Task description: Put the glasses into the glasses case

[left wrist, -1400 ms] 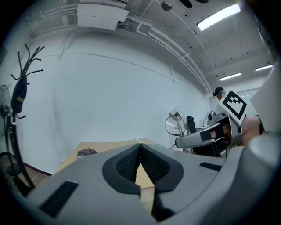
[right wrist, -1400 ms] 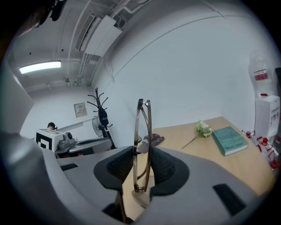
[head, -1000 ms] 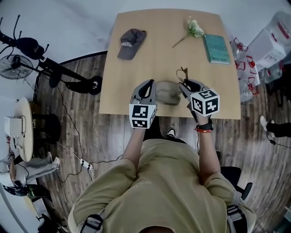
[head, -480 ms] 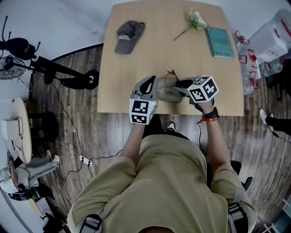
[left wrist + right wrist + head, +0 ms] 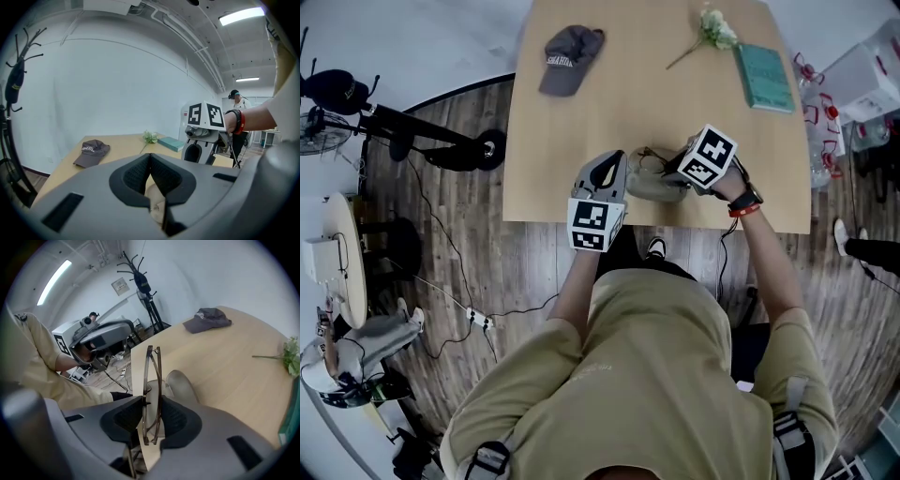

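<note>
we see our left gripper [image 5: 615, 180] at the near edge of the wooden table [image 5: 572, 150], its jaws pinched together on a beige part of the glasses case [image 5: 652, 187]. in the left gripper view that beige material [image 5: 155, 202] sits squeezed between the dark pads, and the jaws meet just above it.

our right gripper [image 5: 673, 172] comes in from the right side of the case, touching it or just over it. its jaws are narrow and clamp the folded glasses [image 5: 152, 380]. the thin dark frame stands upright between the pads, and its upper part rises well above them. just beyond the frame lies the open case [image 5: 183, 385] on the tabletop. from the head view the glasses [image 5: 649, 157] show as a thin wire shape at the far side of the case, between the two grippers.

farther back on the table rest a grey cap [image 5: 570, 58], a flower [image 5: 712, 30] and a teal book [image 5: 766, 77], all well apart from the case.
</note>
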Tool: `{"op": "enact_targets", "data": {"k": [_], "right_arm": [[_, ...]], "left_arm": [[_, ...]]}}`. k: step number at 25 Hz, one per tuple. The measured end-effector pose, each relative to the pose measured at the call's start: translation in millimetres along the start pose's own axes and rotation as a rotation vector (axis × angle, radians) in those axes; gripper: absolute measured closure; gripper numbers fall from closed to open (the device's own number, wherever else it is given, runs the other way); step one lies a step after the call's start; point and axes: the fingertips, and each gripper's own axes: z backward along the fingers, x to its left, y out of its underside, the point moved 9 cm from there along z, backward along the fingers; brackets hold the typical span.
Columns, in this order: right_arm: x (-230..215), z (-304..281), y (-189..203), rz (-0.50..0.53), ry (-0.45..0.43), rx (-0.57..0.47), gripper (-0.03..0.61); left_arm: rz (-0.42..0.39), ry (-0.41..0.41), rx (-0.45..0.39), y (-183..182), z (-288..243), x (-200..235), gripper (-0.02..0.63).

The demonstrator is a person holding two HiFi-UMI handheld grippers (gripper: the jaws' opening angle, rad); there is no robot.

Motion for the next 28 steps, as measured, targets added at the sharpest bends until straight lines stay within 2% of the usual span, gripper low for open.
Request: {"op": "enact_targets", "data": {"k": [9, 17, 22, 28], "right_arm": [[-10.0, -51.2, 0.1, 0.075, -0.093, 0.228, 0.446], [-15.4, -86.8, -0.1, 0.150, -0.094, 0.383, 0.443], [-21.3, -103.6, 2.4, 0.152, -0.110, 0.441, 0.442], [-24.0, -114.5, -2.5, 0.176, -0.087, 0.482, 0.428]], "left_arm": [[0.019, 0.000, 0.018, 13.8, 0.1, 5.6, 0.591], [0.037, -0.019, 0.038, 24.7, 3.3, 14.2, 0.591], [0.057, -0.018, 0.037, 25.9, 7.0, 20.0, 0.592], [0.060, -0.014, 0.043, 26.0, 7.9, 25.8, 0.591]]}}
